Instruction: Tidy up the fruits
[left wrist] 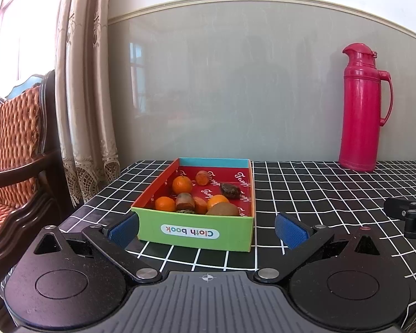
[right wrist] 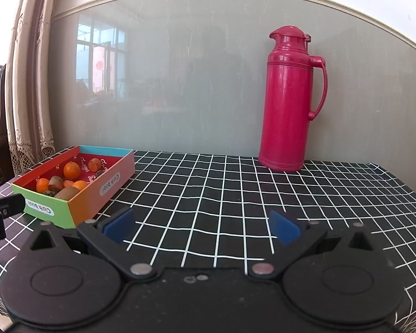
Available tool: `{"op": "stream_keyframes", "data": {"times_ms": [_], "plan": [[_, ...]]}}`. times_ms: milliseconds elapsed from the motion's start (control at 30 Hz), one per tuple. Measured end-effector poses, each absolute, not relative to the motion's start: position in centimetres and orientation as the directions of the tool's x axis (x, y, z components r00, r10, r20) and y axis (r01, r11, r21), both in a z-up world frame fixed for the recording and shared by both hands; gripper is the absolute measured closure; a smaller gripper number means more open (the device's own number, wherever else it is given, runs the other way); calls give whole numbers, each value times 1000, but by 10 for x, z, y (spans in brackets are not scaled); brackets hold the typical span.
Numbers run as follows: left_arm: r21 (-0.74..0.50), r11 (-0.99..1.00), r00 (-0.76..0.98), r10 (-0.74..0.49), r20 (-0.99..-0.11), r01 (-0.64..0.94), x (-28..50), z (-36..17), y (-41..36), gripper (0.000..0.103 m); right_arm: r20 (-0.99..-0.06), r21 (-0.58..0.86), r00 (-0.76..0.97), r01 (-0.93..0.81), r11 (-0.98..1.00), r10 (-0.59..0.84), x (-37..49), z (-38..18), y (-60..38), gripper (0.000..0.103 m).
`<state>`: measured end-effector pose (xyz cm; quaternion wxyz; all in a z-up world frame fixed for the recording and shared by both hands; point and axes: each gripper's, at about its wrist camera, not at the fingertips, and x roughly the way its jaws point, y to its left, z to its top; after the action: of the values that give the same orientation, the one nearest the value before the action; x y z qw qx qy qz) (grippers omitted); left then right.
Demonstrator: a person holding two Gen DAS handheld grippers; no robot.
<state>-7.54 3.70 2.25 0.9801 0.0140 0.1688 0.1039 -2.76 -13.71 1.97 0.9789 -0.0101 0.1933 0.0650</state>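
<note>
The left tool (left wrist: 206, 229) sits wide and empty just before the box (left wrist: 197, 230) on the bench (left wrist: 319, 199); the right tool (right wrist: 201, 226) is likewise wide over bare cloth. Inside lie oranges (left wrist: 182, 184) and a kiwi (left wrist: 223, 210): light, round, soft-skinned, likely to roll. Best gripped gently across the middle.
</note>
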Motion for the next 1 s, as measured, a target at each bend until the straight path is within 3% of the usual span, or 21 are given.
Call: {"op": "stream_keyframes", "data": {"times_ms": [1000], "plan": [[60,981,940,193,-280,-184,-82,25,34,0,-377,6,919,-123,992,116,-28,20,-137,0]]}}
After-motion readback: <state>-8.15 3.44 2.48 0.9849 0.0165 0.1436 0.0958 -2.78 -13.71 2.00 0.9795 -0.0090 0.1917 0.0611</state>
